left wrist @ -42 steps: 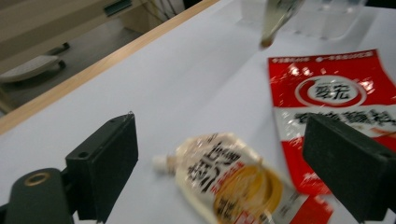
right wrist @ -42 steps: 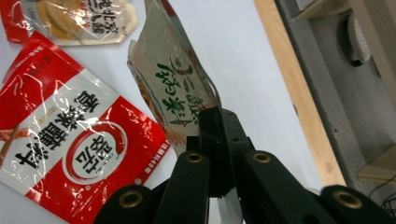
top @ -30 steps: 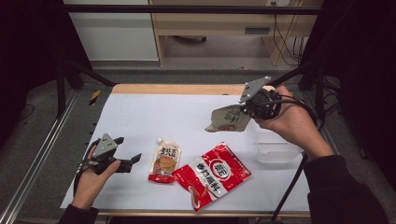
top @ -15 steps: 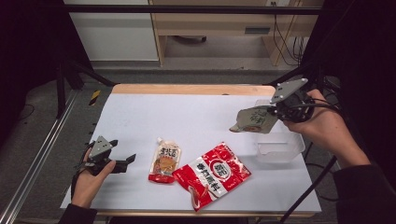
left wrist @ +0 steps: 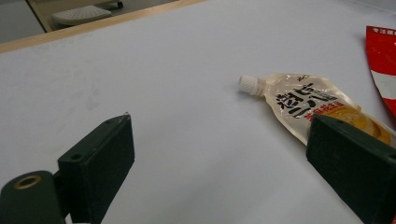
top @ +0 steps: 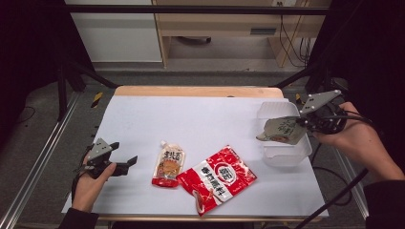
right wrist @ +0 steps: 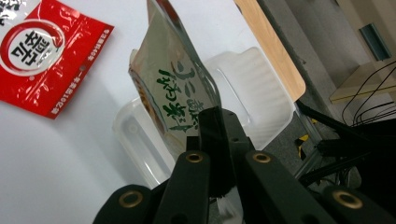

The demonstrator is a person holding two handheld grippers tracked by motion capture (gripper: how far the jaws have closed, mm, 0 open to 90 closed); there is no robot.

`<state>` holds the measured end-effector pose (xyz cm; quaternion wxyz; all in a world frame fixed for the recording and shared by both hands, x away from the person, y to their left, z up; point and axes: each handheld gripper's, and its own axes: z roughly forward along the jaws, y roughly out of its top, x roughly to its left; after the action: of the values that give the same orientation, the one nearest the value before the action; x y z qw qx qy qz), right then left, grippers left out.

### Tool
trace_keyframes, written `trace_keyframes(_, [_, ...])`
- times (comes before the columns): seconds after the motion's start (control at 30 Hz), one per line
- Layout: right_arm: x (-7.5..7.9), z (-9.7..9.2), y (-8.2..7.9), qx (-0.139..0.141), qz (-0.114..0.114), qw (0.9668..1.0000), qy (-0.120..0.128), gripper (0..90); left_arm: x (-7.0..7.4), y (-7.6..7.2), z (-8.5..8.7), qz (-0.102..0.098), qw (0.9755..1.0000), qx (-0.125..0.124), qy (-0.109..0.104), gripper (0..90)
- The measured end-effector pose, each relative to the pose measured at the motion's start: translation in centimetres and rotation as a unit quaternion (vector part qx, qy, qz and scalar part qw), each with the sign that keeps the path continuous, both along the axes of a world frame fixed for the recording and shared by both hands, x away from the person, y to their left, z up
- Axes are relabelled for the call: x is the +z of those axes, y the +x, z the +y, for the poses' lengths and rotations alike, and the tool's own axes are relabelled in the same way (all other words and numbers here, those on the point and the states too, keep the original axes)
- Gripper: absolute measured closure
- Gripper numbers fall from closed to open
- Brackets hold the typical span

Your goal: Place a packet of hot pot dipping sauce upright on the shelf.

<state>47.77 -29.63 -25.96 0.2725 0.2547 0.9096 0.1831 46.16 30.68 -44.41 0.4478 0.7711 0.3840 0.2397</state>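
Jaws of the right gripper [top: 300, 123] are pressed together on one edge of a green-lettered pouch [top: 282, 131], which hangs above the clear plastic container [top: 279, 157] at the right edge of the desk [top: 210, 119]. The pouch appears light, thin and pliable; its glossy film is probably slippery, so a grip on the flat sealed edge should hold best. Jaws of the left gripper [top: 125, 164] are spread wide and empty, low near the front left corner. Just beyond them lies a spouted sauce pouch [top: 168, 165], touching or overlapping a red packet [top: 217, 177] toward the front edge's centre.
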Motion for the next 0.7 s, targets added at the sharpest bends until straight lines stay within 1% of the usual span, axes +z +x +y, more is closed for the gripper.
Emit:
trace_keyframes(0.27, [-0.6, -0.9, -0.4, 0.005, 0.01, 0.9999, -0.007, 90.0, 0.0, 0.0, 0.0, -0.002, 1.0, 0.0, 0.001, 7.7])
trace_keyframes(0.5, [-1.2, -1.4, -0.9, 0.01, 0.028, 0.9994, -0.017, 90.0, 0.0, 0.0, -0.1, -0.001, 1.0, -0.001, 0.002, 7.7])
trace_keyframes(0.63, [-1.4, -1.6, -0.9, 0.013, 0.034, 0.9991, -0.021, 90.0, 0.0, 0.0, -0.1, -0.002, 1.0, -0.001, 0.002, 7.7])
trace_keyframes(0.7, [-1.6, -1.7, -0.8, 0.015, 0.042, 0.9987, -0.024, 90.0, 0.0, 0.0, -0.1, -0.002, 1.0, 0.0, 0.002, 7.8])
